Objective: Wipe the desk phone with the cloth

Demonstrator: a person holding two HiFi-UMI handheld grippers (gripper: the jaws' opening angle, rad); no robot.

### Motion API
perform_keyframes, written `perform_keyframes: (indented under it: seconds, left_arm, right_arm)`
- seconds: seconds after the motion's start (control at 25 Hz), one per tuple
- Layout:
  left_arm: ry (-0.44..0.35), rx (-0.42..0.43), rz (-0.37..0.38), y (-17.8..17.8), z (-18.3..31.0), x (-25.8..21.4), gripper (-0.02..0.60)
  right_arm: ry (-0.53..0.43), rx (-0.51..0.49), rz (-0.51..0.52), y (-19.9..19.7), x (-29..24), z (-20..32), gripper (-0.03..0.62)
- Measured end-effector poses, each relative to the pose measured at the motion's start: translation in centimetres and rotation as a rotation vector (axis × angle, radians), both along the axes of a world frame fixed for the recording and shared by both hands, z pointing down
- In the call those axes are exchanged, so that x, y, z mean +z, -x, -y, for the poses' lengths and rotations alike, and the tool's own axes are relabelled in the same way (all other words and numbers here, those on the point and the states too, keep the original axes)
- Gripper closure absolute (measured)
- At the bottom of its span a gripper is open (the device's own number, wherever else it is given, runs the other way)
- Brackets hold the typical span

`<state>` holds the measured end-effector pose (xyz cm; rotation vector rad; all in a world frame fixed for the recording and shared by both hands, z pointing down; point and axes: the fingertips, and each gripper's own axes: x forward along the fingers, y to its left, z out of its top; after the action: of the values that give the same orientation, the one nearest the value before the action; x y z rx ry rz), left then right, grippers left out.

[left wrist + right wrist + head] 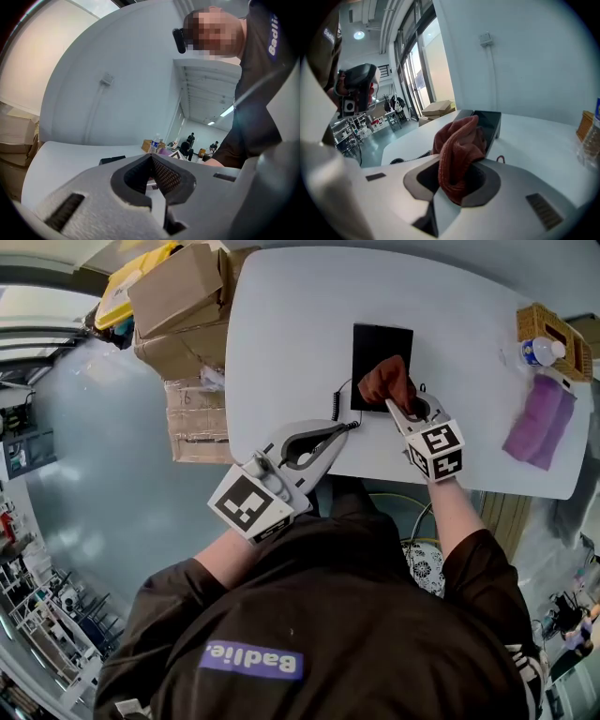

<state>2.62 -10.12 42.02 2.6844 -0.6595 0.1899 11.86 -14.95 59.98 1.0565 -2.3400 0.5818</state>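
While the right gripper (pixel 398 401) clamps its fingers on a bunched rust-red cloth (pixel 386 381) at the near edge of the black desk phone (pixel 380 345) on the white counter (pixel 291 324), the left gripper (pixel 349 426) lies beside the coiled cord (pixel 336 401), fingers closed on nothing. The cloth looks soft and limp, so it is best held bunched. The light phone may slide.

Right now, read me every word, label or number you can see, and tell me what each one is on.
"Badlie." in white letters on a purple patch on the person's dark shirt
Water bottle label: too small to read
Marker cubes: black square patterns only, no words or numbers
Cardboard boxes: no print I can read
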Motion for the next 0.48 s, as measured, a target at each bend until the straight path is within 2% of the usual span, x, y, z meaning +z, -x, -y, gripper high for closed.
perform_keyframes:
  seconds: [0.12,0.28,0.48]
  left_arm:
    - [0.027,0.018,-0.015,-0.4,-0.7,-0.4,0.566]
    - [0.002,0.058,-0.010,-0.5,-1.2,-0.1,0.566]
    - [0.013,0.077,-0.021,-1.1,-1.5,-0.5,0.566]
  right_arm:
    - [0.038,0.002,-0.011,0.1,1.2,-2.7,0.499]
    - [0.082,0.007,-0.013,0.6,2.3,-5.2,0.499]
    - [0.054,0.035,0.010,0.1,0.6,-5.0,0.499]
